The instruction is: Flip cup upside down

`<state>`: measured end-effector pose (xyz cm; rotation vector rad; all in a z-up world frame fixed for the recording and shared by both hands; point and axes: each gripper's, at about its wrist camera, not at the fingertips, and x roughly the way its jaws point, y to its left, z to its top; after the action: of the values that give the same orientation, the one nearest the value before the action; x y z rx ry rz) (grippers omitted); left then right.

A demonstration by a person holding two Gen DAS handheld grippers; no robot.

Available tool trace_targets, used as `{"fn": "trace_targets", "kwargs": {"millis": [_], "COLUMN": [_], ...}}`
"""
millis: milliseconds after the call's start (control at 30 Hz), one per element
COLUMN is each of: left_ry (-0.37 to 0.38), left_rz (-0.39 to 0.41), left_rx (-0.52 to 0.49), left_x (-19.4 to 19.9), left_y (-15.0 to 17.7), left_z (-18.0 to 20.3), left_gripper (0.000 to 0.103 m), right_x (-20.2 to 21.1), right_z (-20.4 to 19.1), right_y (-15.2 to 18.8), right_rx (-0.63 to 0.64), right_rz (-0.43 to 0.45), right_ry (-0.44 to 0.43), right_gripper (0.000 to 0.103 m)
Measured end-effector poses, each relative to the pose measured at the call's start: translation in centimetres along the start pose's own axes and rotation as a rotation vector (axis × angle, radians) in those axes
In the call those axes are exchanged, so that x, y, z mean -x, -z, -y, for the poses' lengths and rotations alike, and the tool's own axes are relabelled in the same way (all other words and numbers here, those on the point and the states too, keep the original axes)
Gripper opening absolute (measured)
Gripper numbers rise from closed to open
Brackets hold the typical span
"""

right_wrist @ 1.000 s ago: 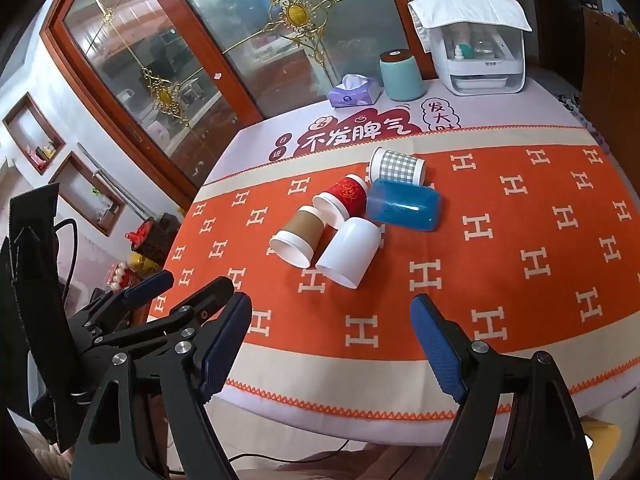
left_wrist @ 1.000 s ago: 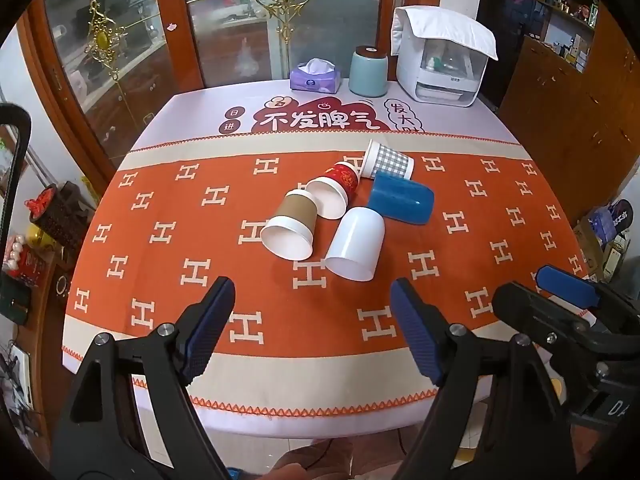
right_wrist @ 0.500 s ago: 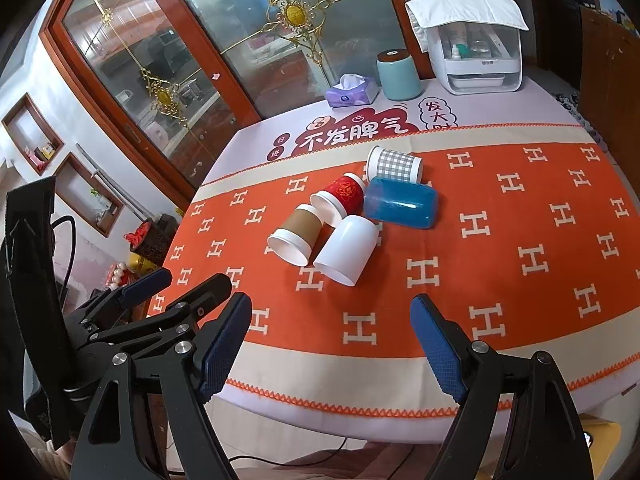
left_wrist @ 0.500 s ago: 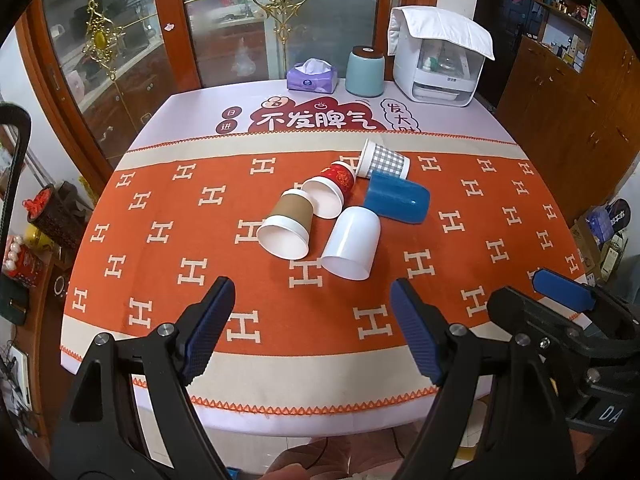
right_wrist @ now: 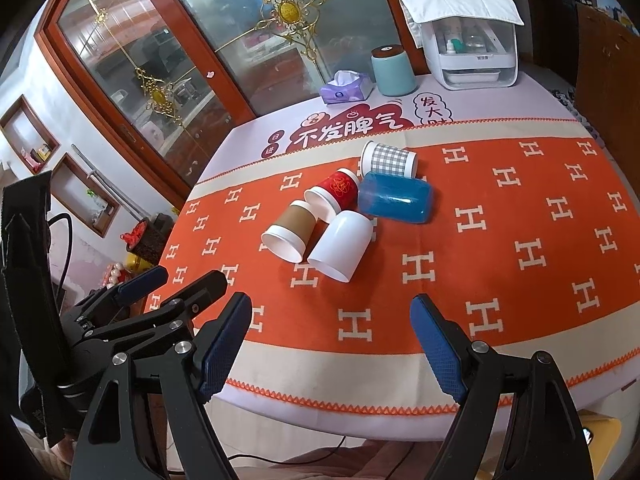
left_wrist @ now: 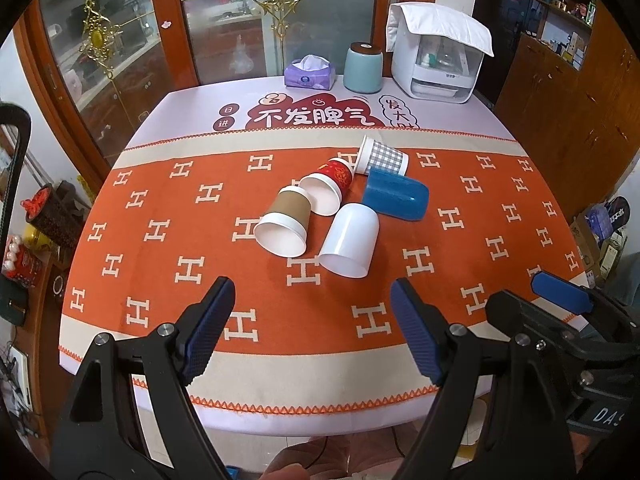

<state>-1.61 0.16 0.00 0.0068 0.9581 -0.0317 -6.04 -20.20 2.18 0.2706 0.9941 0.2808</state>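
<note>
hovering above the near table edge, the left gripper [left_wrist: 312, 328] and right gripper [right_wrist: 332, 344] both gape wide and hold nothing. well ahead, five cups lie on their sides in a touching cluster on the orange tablecloth [left_wrist: 160, 264]: white cup [left_wrist: 351, 242] nearest, brown cup [left_wrist: 285, 226], red cup [left_wrist: 330, 184], blue cup [left_wrist: 396, 196], checked cup [left_wrist: 382, 157]. nudging one round cup would likely roll its neighbours away.

The right gripper [left_wrist: 560, 300] is cut off by the left wrist view's right edge, so its jaw gap can't be read there. The red cup [left_wrist: 326, 188] hides part of the checked cup's [left_wrist: 384, 158] rim. Items inside the white box [right_wrist: 472, 52] stay too blurred to name.
</note>
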Motion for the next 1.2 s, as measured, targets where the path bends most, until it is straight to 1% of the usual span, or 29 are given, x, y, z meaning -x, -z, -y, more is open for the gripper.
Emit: {"fn": "trace_targets", "kwargs": {"millis": [467,800,967,1200], "left_ry": [0.010,0.009,0.008,0.013], "left_rz": [-0.010,-0.018,-0.029,-0.040], "left_rx": [-0.001,-0.001,-0.002,-0.008], "left_x": [-0.8,-1.3,-2.3,-3.1], "left_y": [0.0,0.0,-0.5,-1.4], "left_z": [0.0,0.2,0.3,0.3], "left_gripper": [0.078,0.078,0.078,0.078], "right_x": [0.0,-0.9,-1.5,-1.8], "right_z": [0.1,0.7,1.6,1.8], "right_y": [0.0,-0.5,-0.8,-0.9], "right_rx": [-0.001,-0.005,-0.010,-0.015], "right_rz": [-0.001,-0.008,-0.016,-0.020], "right_ry": [0.000,0.002,0.004,0.006], "right_gripper": [0.083,0.083,0.083,0.083]}}
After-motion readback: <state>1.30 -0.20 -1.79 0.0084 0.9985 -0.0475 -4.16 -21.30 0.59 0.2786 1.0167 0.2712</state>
